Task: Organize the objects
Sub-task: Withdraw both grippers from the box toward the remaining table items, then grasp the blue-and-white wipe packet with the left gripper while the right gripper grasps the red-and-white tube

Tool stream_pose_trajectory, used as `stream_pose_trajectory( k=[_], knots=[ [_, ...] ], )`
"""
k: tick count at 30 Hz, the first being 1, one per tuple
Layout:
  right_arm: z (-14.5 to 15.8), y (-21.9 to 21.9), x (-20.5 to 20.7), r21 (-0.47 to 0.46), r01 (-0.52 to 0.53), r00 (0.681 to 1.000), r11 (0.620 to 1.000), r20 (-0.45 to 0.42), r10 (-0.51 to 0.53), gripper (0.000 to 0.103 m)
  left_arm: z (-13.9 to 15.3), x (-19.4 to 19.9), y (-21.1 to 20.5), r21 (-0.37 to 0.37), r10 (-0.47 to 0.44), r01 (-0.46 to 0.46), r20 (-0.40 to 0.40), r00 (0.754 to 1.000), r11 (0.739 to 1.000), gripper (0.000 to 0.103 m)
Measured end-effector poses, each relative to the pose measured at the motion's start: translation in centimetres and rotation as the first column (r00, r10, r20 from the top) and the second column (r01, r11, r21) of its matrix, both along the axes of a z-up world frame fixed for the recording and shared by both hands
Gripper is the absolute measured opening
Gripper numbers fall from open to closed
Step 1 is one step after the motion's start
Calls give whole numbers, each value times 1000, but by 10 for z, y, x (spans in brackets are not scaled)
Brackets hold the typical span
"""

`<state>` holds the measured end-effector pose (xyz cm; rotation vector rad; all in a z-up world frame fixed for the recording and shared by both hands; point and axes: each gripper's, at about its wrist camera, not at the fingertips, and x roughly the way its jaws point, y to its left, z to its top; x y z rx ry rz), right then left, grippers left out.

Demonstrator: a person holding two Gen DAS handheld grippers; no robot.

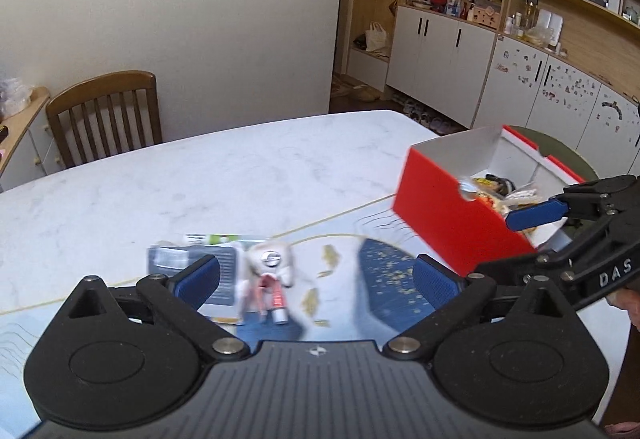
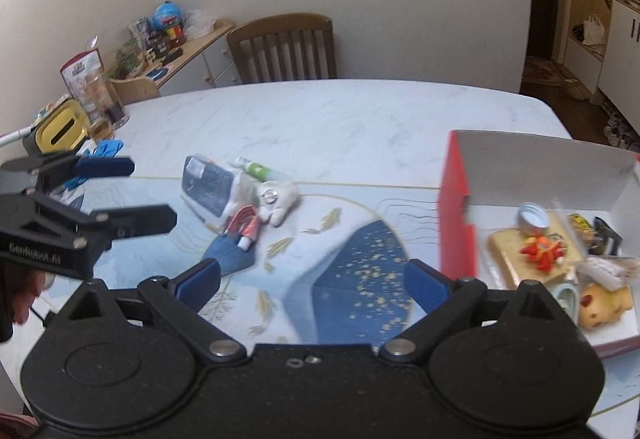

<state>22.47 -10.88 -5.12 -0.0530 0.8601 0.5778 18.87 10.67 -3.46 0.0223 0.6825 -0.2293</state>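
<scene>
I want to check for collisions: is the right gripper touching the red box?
Apart. In the right wrist view the right gripper stands open over the mat, and blue mat shows between its right finger and the red box wall.

The left black plastic gripper and the right black plastic gripper each have 2 blue ribbed pads, silver screws and white lettering.

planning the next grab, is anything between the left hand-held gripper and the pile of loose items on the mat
Nothing visible does. The left hand-held gripper is open, and the pile of loose items lies just ahead of it on the mat.
</scene>
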Motion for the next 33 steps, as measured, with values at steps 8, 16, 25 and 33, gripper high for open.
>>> stream_pose_trajectory(
  k=[8, 16, 25, 33],
  knots=[
    [-12, 38, 4, -7, -14, 999, 1000, -33, 14, 98, -21, 13, 49, 69, -42, 44, -27, 999, 997, 103],
    [-32, 77, 17, -15, -17, 997, 1000, -76, 16, 98, -47, 42, 83, 131, -84, 95, -83, 993, 987, 103],
    [-57, 110, 40, -85, -12, 992, 996, -123, 2, 97, -79, 75, 107, 146, -128, 143, -104, 986, 979, 103],
    [-75, 127, 60, -87, -14, 988, 996, -153, 1, 93, -96, 104, 125, 47, -97, 104, -135, 986, 993, 103]
  ],
)
